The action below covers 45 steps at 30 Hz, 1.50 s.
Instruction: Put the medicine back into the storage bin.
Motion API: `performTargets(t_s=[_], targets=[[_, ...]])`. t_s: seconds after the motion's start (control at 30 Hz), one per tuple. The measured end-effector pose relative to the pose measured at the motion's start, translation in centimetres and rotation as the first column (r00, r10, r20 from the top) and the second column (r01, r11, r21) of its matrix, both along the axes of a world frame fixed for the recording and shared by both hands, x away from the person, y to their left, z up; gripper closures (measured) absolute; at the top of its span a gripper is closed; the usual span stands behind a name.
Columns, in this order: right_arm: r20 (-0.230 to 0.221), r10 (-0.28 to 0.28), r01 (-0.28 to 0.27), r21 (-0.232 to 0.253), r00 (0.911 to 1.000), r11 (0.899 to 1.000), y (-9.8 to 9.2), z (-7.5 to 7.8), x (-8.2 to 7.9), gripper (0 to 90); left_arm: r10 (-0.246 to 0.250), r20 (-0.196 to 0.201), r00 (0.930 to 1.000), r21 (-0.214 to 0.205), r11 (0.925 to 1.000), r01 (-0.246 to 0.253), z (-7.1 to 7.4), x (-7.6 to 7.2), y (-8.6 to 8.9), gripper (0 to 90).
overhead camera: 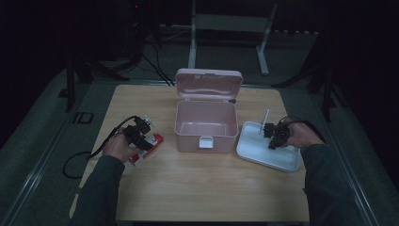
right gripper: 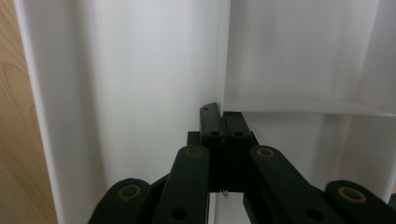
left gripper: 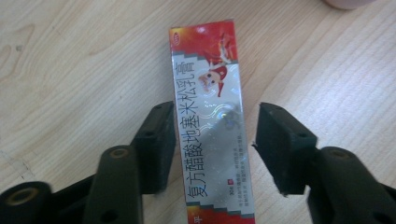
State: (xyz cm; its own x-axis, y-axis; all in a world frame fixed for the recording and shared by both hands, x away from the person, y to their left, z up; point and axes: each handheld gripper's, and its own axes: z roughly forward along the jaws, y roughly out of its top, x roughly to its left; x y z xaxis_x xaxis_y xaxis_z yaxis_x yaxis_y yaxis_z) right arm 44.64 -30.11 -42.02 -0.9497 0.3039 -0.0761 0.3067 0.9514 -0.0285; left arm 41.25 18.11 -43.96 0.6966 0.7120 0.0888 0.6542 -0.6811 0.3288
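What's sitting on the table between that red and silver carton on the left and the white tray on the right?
The open pink box, lid up and empty inside, stands between the carton and the white tray, as the high view shows.

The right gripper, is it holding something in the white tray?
The right gripper is shut on the thin upright divider of the white tray, pinching its middle wall.

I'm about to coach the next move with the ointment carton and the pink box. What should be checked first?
1. Carton between left gripper jaws: ok.
2. Jaws pressing the carton: not ok, a gap shows on one side.
3. Pink box lid open: ok.
4. Box empty inside: ok.
5. Right gripper shut on the white tray's divider: ok.
6. Carton lying flat on the table: ok.
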Motion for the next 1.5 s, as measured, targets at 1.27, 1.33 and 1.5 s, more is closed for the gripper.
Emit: performTargets(t_s=[1.27, 1.33, 1.5], targets=[[-0.027, 0.001, -0.001, -0.001, 0.9996, 1.0, 0.2, -0.8, 0.1, 89.5, -0.014, -0.153, 0.9882, 0.086, 0.9959, 0.027, -1.6, 1.7, -0.6, 49.9], [-0.031, 0.0, 0.0, -0.001, 0.9995, 1.0, 0.2, -0.9, 0.2, 89.5, -0.019, -0.156, 0.9876, 0.092, 0.9952, 0.034, -1.6, 1.8, -0.6, 50.1], [-0.034, 0.003, -0.003, -0.003, 0.9994, 1.0, 0.2, -1.0, 0.2, 89.5, -0.032, -0.162, 0.9863, 0.107, 0.993, 0.05, -1.5, 1.9, -0.7, 50.7]])
